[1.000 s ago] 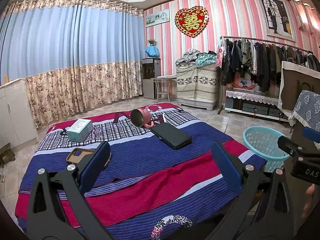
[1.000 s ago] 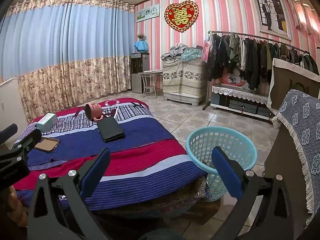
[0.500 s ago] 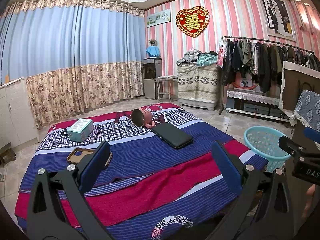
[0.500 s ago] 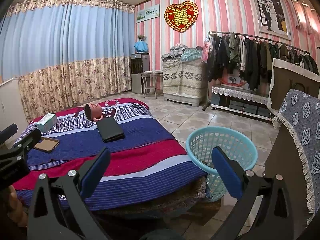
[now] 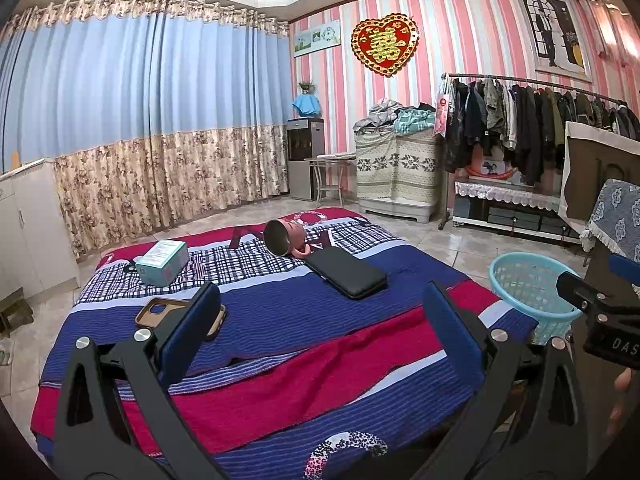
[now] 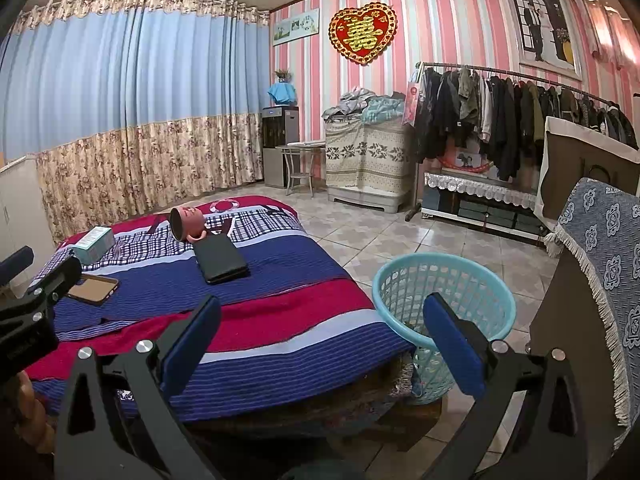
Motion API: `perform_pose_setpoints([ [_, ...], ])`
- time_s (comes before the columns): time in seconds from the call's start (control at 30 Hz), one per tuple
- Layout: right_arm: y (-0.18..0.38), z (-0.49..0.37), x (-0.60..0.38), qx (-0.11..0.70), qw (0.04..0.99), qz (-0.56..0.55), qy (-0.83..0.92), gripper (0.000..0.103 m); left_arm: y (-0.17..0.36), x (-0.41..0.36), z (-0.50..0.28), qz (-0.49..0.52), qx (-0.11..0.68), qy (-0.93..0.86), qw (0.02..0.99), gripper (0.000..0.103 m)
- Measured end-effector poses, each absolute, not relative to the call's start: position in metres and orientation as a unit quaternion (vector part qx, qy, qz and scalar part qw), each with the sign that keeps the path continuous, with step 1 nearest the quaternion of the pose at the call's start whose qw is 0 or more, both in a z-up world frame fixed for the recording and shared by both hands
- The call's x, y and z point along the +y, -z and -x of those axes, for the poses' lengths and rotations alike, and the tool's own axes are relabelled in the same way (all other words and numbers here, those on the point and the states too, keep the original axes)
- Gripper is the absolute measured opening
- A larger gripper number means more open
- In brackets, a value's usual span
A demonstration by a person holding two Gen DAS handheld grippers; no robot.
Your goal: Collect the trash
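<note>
change: none since a second ago, both grippers idle, collecting not begun | left gripper (image 5: 320, 320): jaws wide apart, empty | right gripper (image 6: 320, 332): same | small box (image 5: 162, 262): far beyond left jaw, long axis running away toward the curtain | basket (image 6: 442, 300): just behind right jaw

even indoor light, sharp centre, strong fisheye bending, dark vignette corners, source perhaps overhead.

The left gripper (image 5: 320, 324) is held level, jaws spread wide with nothing between them. The right gripper (image 6: 320, 336) is beside it, equally wide apart and empty.
</note>
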State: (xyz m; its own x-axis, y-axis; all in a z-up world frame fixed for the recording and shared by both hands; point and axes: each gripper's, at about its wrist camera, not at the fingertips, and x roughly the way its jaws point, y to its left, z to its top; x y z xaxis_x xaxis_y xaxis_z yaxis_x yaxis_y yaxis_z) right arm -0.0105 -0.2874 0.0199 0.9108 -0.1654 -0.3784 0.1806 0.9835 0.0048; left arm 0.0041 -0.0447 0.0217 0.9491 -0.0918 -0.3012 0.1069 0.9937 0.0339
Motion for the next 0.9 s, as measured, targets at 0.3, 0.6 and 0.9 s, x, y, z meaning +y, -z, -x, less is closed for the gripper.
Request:
perform_pose_setpoints([
  [0.3,-0.020,0.011,-0.288,0.192,0.977,-0.018,0.088,0.099,-0.022,-0.048,-0.003,-0.025,0.153,0.051,0.987,0.098],
  [0.6,-0.025,0.008,-0.285,0.185,0.978,-0.016,0.090,0.099,-0.025,-0.038,-0.004,-0.026,0.153,0.051,0.987,0.098],
  [0.9,-0.028,0.007,-0.283,0.187,0.978,-0.017,0.087,0.099,-0.025,-0.026,-0.006,-0.024,0.158,0.055,0.986,0.098],
])
